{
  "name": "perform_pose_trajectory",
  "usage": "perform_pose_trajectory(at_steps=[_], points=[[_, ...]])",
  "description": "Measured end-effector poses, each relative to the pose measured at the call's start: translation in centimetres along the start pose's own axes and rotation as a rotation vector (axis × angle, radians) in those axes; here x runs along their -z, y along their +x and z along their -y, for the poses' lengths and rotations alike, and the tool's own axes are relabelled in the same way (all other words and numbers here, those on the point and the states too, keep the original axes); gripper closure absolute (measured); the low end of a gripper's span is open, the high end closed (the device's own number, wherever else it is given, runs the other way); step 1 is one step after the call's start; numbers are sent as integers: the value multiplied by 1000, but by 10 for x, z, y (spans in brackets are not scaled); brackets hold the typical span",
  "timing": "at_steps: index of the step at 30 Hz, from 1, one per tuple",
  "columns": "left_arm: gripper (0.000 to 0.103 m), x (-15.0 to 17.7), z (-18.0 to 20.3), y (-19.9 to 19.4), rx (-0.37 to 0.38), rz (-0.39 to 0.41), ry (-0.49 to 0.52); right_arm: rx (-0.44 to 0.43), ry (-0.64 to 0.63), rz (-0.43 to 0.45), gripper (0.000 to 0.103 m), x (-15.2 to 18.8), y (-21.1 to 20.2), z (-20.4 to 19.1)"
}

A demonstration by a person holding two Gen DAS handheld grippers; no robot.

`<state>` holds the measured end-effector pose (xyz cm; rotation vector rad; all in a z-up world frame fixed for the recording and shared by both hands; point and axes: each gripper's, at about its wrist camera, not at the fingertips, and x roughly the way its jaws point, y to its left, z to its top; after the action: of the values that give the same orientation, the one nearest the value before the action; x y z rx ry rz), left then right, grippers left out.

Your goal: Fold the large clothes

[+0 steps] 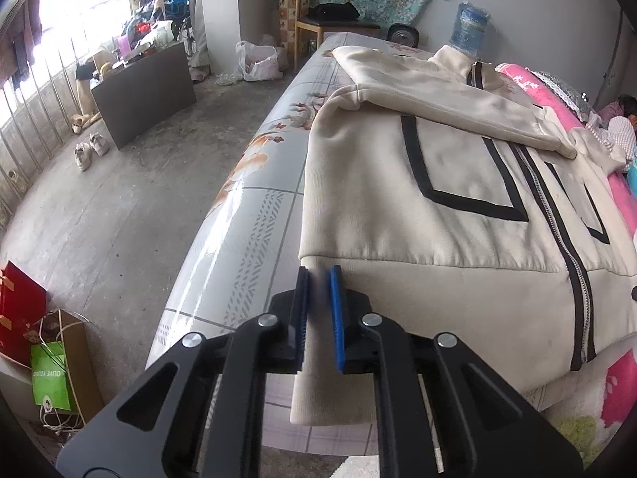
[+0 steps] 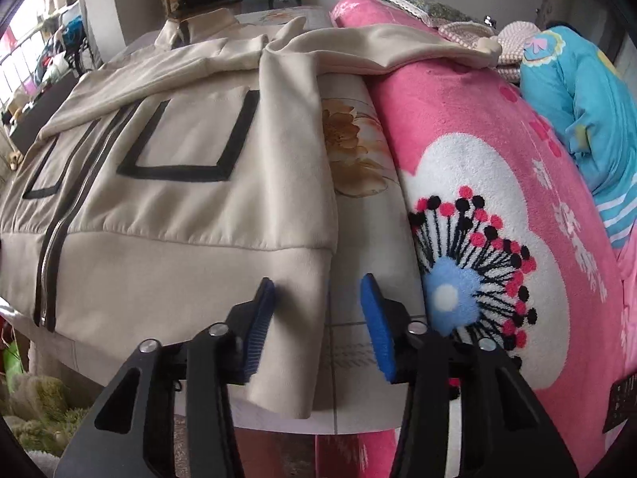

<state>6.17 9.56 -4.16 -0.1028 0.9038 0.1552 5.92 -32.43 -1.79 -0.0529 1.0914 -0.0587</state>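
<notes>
A cream zip-up jacket [image 1: 438, 215] with black trim lies flat on the bed, front up, one sleeve folded across its chest. It also shows in the right wrist view [image 2: 179, 207]. My left gripper [image 1: 319, 279] is shut on the jacket's bottom-left hem corner, the cloth pinched between its blue pads. My right gripper [image 2: 318, 290] is open, its jaws standing either side of the jacket's bottom-right hem corner, the cloth edge between them. The jacket's other sleeve [image 2: 398, 47] lies out over the pink blanket.
The bed [image 1: 247, 215] has a glossy floral cover. A pink flower-pattern blanket [image 2: 497, 199] lies along the jacket's right side, with blue clothing [image 2: 577, 91] beyond. The floor on the left holds bags [image 1: 51, 374], shoes [image 1: 91, 149] and a dark box [image 1: 147, 91].
</notes>
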Motion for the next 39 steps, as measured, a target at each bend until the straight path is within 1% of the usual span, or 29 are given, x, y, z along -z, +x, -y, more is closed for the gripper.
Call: perform_pose_trajectory(at_steps=[1, 2, 3, 8, 11, 13, 15, 18, 19, 20, 21, 23, 24, 25, 28, 29, 30, 32, 34, 37, 39], points=[[98, 1, 2, -1, -8, 6, 12, 0, -9, -2, 82, 1, 0, -3], [98, 1, 2, -4, -10, 13, 19, 13, -23, 7, 84, 2, -2, -5], [99, 0, 2, -8, -9, 22, 24, 16, -31, 17, 96, 1, -4, -5], [99, -9, 3, -43, 15, 67, 70, -72, 32, 109, 98, -1, -47, 7], [99, -8, 4, -62, 30, 63, 101, -83, 35, 122, 98, 5, -66, 10], [99, -5, 1, -67, 31, 35, 106, -90, 42, 103, 98, 12, -69, 12], [99, 1, -5, -67, 41, 2, 88, -88, 46, 77, 98, 18, -63, 12], [98, 9, -11, -49, 43, -56, 89, -77, 58, 6, 97, 25, -40, 15], [95, 9, -15, -43, 42, -86, 80, -64, 63, -14, 94, 26, -36, 16], [95, 9, -18, -40, 36, -109, 72, -55, 63, -21, 91, 25, -37, 18], [95, 7, -23, -42, 39, -115, 68, -44, 60, -17, 87, 24, -42, 18], [80, 1, -31, -52, 39, -104, 71, -11, 47, 18, 75, 19, -58, 17], [64, -3, -34, -59, 31, -83, 74, -4, 43, 42, 61, 15, -67, 16], [54, -6, -36, -65, 20, -57, 77, -6, 37, 67, 53, 11, -75, 15], [43, -27, -32, -74, 7, 3, 104, -53, 12, 117, 51, -10, -81, 3], [41, -36, -27, -74, 17, 22, 111, -87, 2, 129, 49, -20, -77, -4], [37, -47, -20, -71, 29, 38, 116, -106, -9, 131, 46, -29, -71, -11], [34, -67, -3, -65, 46, 58, 126, -106, -45, 130, 42, -46, -55, -29], [25, -90, 21, -54, 88, 78, 144, -120, -78, 121, 36, -57, -39, -47], [19, -116, 59, -31, 127, 98, 187, -133, -104, 77, 34, -69, -8, -68], [19, -131, 86, -8, 142, 84, 220, -117, -119, 38, 27, -72, 12, -78]])
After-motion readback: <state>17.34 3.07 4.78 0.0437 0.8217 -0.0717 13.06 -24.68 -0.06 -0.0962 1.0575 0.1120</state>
